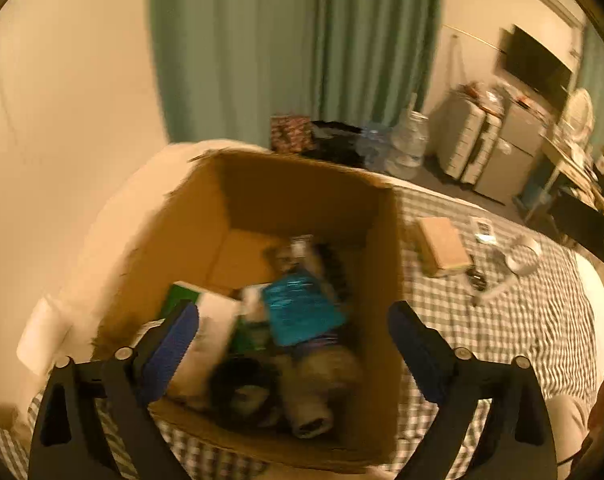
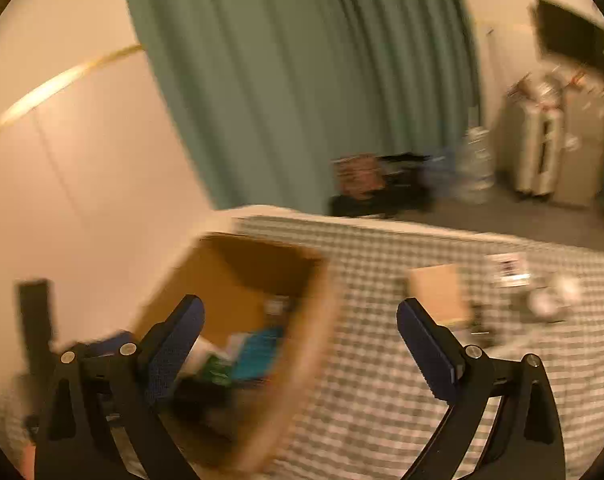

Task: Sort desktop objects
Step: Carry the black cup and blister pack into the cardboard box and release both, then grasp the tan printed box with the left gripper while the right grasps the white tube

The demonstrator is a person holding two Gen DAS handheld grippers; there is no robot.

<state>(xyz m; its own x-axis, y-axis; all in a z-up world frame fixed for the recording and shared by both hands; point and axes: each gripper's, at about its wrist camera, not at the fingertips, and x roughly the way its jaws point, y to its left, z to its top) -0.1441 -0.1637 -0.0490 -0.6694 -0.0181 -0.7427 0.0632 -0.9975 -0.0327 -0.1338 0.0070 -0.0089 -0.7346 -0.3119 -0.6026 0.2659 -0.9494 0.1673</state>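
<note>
An open cardboard box [image 1: 378, 280] stands on a checked cloth [image 1: 534, 320]. Inside lie several objects, among them a shiny blue packet [image 1: 302, 312], a green and white box [image 1: 189, 300] and a dark round thing [image 1: 241, 388]. My left gripper [image 1: 293, 332] is open and empty, held above the box's opening. My right gripper [image 2: 299, 334] is open and empty, above the box's right wall [image 2: 306, 344] and the cloth [image 2: 382, 380]. A small tan box [image 1: 442, 244] lies on the cloth right of the big box; it also shows in the right wrist view [image 2: 438, 292]. Both views are blurred.
A white card [image 1: 482, 230], a white cup-like thing [image 1: 524, 254] and small dark items [image 1: 478, 278] lie beyond the tan box. Green curtain [image 1: 293, 48], a pale wall, water bottles [image 1: 408, 140] and suitcases [image 1: 470, 140] stand behind.
</note>
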